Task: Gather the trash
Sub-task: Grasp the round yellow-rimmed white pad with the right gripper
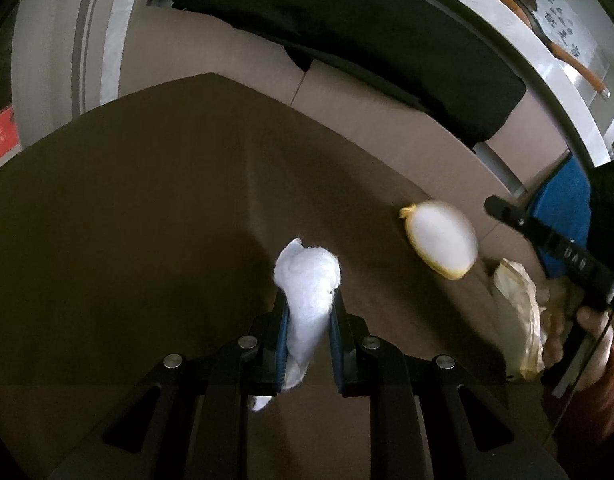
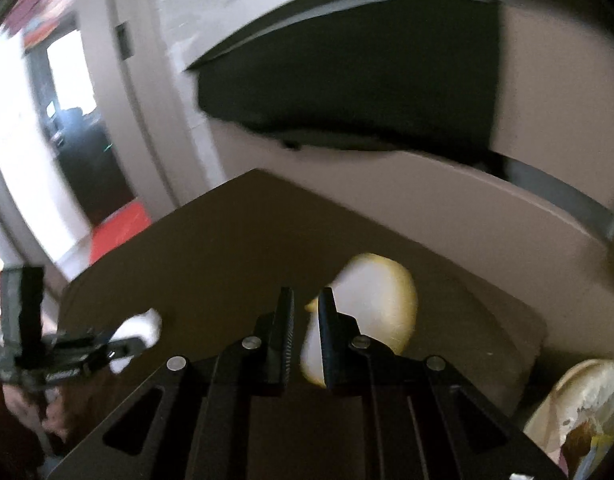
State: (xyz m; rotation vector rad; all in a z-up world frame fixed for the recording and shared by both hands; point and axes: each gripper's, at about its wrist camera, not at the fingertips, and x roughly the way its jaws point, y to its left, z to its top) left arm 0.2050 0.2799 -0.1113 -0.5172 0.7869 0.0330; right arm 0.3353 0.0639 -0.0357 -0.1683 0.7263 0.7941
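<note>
Across the brown worktop, bare surface runs toward its far corner at twelve o'clock. At six o'clock the left gripper has its jaws clamped on a white tissue wad, while the right gripper has narrow jaws around the edge of a yellow-rimmed white peel, blurred, so contact is unclear. Cut off at four o'clock, a crumpled bag holds scraps.

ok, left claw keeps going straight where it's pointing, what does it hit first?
Probably the brown tabletop. The left claw, shut on a white tissue wad, tilts down at bare surface; the pomelo peel sits off to its right. Depth is hard to judge.
</note>
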